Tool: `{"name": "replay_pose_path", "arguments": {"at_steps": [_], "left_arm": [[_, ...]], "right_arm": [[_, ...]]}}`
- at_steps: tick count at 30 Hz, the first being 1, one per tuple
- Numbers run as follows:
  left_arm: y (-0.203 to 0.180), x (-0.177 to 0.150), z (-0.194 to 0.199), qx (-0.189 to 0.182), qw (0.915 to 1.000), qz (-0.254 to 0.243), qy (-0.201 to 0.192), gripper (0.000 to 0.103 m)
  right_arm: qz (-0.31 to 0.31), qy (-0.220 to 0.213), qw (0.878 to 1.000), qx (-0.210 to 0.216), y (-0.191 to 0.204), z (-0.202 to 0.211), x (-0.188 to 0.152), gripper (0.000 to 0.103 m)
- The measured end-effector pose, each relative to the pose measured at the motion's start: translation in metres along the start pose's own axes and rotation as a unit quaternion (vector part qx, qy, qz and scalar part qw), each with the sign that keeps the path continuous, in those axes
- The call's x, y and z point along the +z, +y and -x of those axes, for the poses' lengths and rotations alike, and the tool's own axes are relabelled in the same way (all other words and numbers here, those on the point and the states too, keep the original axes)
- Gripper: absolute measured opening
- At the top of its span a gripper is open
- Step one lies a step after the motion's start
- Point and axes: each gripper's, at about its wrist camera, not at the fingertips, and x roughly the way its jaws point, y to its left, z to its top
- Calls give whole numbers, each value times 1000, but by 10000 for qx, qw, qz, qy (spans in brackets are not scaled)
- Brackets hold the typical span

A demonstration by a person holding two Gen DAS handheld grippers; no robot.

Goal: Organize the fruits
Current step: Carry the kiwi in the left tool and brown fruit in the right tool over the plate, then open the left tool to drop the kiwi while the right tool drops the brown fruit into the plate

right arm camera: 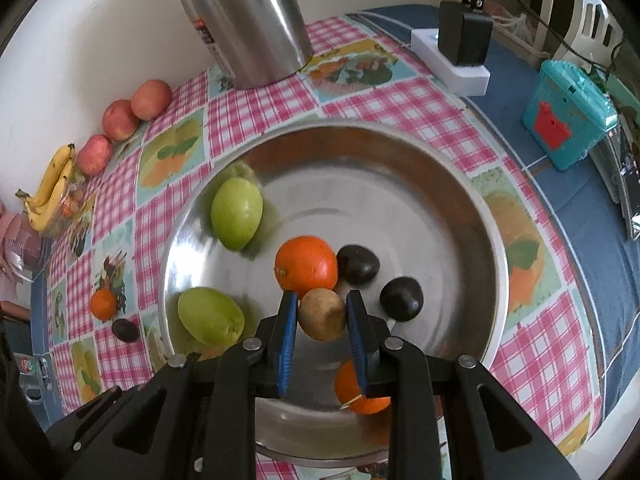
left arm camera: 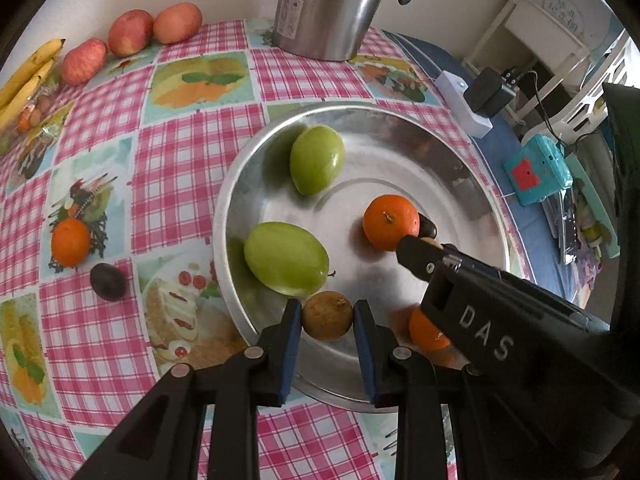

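Both my left tongs (left arm camera: 327,322) and right tongs (right arm camera: 322,316) clamp small brown fruits over the metal bowl (left arm camera: 460,148), seemingly unreleased; an orange (left arm camera: 71,242) and plum (left arm camera: 108,281) remain outside it.

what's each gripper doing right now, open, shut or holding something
Left gripper: shut on a small brown fruit over the metal tray.
Right gripper: shut on another small brown fruit.

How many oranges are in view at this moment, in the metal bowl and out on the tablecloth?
3. One orange mid-bowl beside a dark fruit; a second orange at the bowl's near side, partly hidden behind the right gripper's fingers; a third orange on the tablecloth.
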Motion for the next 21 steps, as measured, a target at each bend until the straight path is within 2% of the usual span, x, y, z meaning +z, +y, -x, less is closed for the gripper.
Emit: {"name": "replay_pose_path", "arguments": {"at_steps": [19, 21], "left_arm": [[3, 1, -11, 8, 9998, 111, 182, 30], [2, 1, -11, 11, 9998, 90, 191, 30]], "right_arm": [[117, 294, 9995, 41, 7, -12, -3, 27], [117, 268, 9996, 54, 7, -11, -3, 31]]}}
